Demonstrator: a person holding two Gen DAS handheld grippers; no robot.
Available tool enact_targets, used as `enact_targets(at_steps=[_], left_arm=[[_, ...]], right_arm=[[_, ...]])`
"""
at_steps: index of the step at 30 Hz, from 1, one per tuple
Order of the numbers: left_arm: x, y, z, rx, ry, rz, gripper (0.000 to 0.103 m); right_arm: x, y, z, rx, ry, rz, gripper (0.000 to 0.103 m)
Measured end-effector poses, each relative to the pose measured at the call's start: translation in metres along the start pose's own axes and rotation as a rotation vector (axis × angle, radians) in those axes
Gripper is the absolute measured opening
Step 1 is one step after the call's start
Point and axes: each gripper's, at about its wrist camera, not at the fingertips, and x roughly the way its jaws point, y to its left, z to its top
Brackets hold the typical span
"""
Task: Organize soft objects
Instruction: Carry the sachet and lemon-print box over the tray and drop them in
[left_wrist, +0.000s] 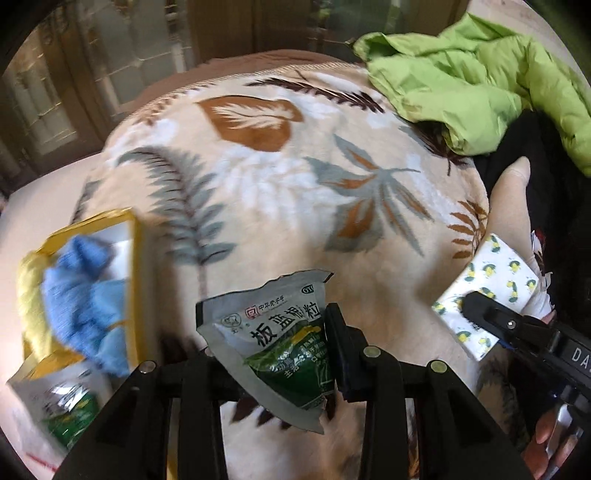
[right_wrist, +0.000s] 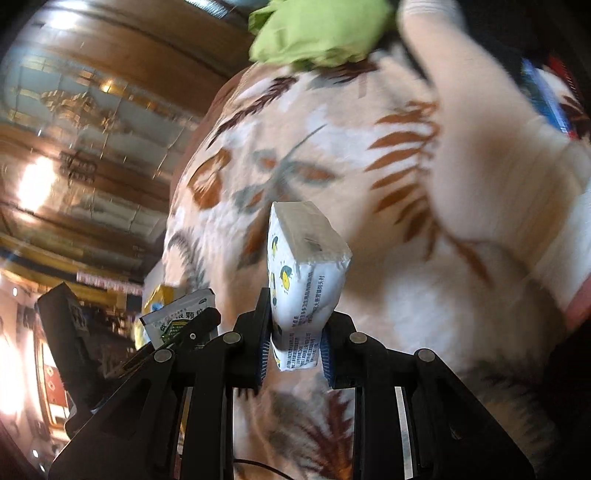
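Yellow box (left_wrist: 135, 258): I see it at the far left in my left view. It lies on the blanket (left_wrist: 258, 177) with its top open.
Blue cloth (left_wrist: 85, 295): it sits in the yellow box and hangs over the near edge. It looks blurry.
Second packet (left_wrist: 62, 406): a white and green one lies low in the left corner, just beside the box.
Left claw (left_wrist: 280, 354): I hold a packet (left_wrist: 280, 347) in it. The packet is white on top and green below, with big dark letters. One dark finger (left_wrist: 340, 350) presses on its right edge. I cannot see the other finger behind it.
Blanket: it is cream with brown and grey leaves. It fills the middle of both views.
Green coat (left_wrist: 480, 81): it lies bunched up at the far right end of the blanket.
Tissue pack (right_wrist: 306, 280): it is white with small yellow fruit on it. In my right view it stands up out of my right claw (right_wrist: 295, 350).
Right claw: its two fingers are tight on the low end of the tissue pack. The pack is up in the air over the blanket.
Glove (right_wrist: 498, 177): a pale glove shows at the right, blurry, close over the blanket.
Both claws: the right one (left_wrist: 480, 310) is near the left one, off to its right side.
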Motion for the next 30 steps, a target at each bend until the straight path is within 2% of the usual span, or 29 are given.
enact_targets(at_steps=[4, 12, 16, 20, 25, 30], left_arm=[[-0.027, 0.026, -0.004, -0.053, -0.031, 0.005, 0.035], [-0.074, 0.098, -0.008, -0.148, -0.091, 0.094, 0.036], [-0.076, 0.135, -0.011, -0.202, -0.086, 0.133, 0.036], [-0.069, 0.161, -0.015, -0.243, -0.077, 0.151, 0.036], [-0.056, 0.185, -0.021, -0.296, -0.062, 0.165, 0.036], [-0.042, 0.200, -0.026, -0.329, -0.043, 0.162, 0.036]], right_arm=[[0.011, 0.037, -0.013, -0.078, 0.050, 0.035, 0.022], [0.044, 0.130, -0.045, -0.250, 0.164, 0.117, 0.022], [0.066, 0.174, -0.063, -0.329, 0.218, 0.141, 0.022], [0.088, 0.202, -0.077, -0.382, 0.270, 0.142, 0.022], [0.116, 0.225, -0.087, -0.429, 0.342, 0.146, 0.022], [0.150, 0.232, -0.092, -0.406, 0.426, 0.152, 0.022]])
